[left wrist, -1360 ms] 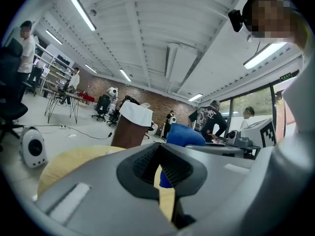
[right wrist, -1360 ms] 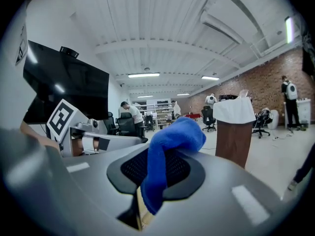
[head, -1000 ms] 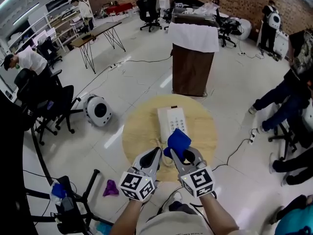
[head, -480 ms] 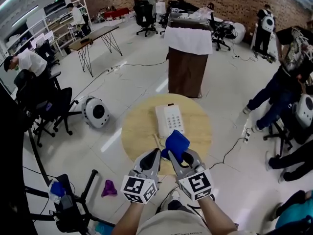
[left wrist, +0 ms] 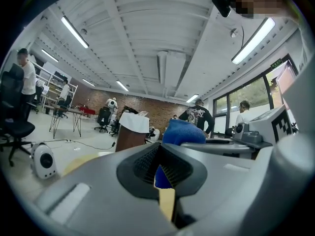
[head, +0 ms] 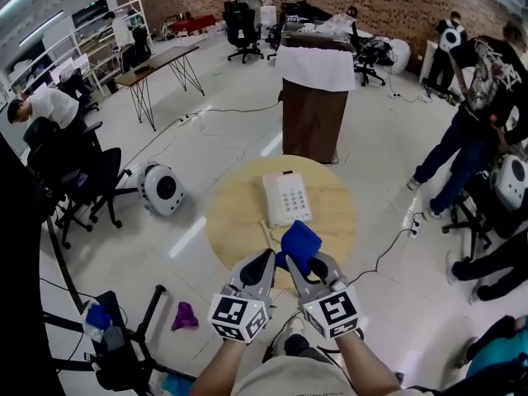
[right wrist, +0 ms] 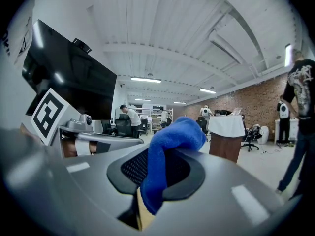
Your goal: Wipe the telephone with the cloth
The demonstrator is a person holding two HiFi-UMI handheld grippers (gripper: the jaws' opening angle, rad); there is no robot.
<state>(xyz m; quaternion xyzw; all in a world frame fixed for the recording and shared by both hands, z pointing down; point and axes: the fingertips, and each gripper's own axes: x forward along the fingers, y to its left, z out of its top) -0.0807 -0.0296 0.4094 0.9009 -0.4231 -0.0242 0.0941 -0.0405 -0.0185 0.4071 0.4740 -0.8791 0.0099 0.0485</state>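
The right tool [head: 311, 261] pinches the cloth [head: 299, 243], its jaws closed on a fold of the fabric. The cloth is bright blue and fleecy, bunched into a soft lump that rises above the jaw tips and droops over them, with a tail hanging down through the slit between the pads. The left tool [head: 263, 258] sits just beside the right one, its tips near the cloth's edge and its jaws pressed together. A sliver of blue shows in their slit, and I cannot tell whether it is caught there or lies beyond. Both tools point level, side by side. Ahead of their tips and lower down, the telephone [head: 286, 198] lies flat on the round wooden table [head: 233, 221]. It is a white desk set with a grid of pale keys on its face, apart from the cloth
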